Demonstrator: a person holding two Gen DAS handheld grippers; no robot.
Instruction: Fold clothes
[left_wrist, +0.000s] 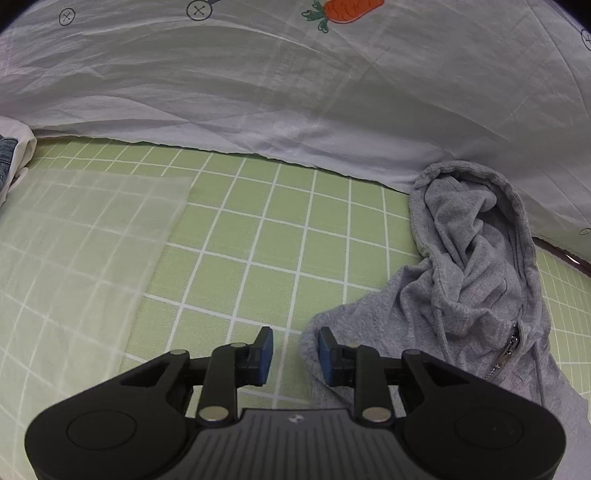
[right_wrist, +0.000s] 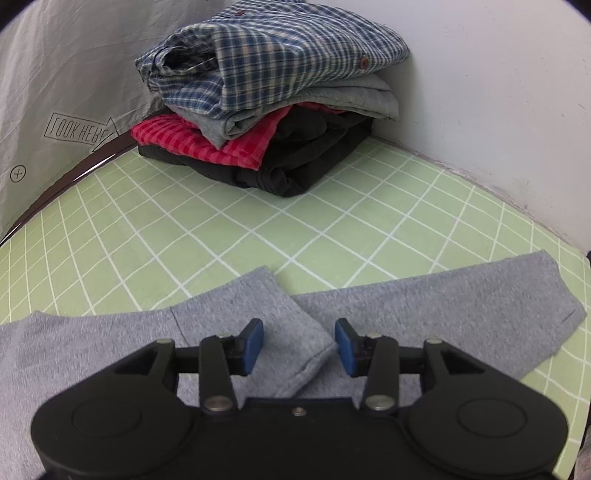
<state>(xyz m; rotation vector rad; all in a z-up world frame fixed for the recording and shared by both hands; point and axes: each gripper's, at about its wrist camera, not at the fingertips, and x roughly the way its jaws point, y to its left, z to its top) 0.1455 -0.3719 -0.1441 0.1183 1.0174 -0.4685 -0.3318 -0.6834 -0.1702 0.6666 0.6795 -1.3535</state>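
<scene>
A grey zip hoodie (left_wrist: 480, 258) lies on the green checked sheet (left_wrist: 258, 240), its hood bunched up at the right in the left wrist view. My left gripper (left_wrist: 295, 354) is open at the hoodie's left edge. Its right pad is over the grey cloth and its left pad over bare sheet. In the right wrist view the hoodie's body and a sleeve (right_wrist: 461, 310) lie flat, and another sleeve (right_wrist: 258, 299) is folded across them. My right gripper (right_wrist: 299, 347) hangs open just above that sleeve's cuff, and its pads grip nothing.
A white quilt with a carrot print (left_wrist: 258, 92) borders the far side. A translucent sheet (left_wrist: 81, 229) lies at the left, beside some denim (left_wrist: 7, 158). A stack of folded clothes (right_wrist: 266, 92), checked shirt on top, sits in the corner by the white wall (right_wrist: 498, 92).
</scene>
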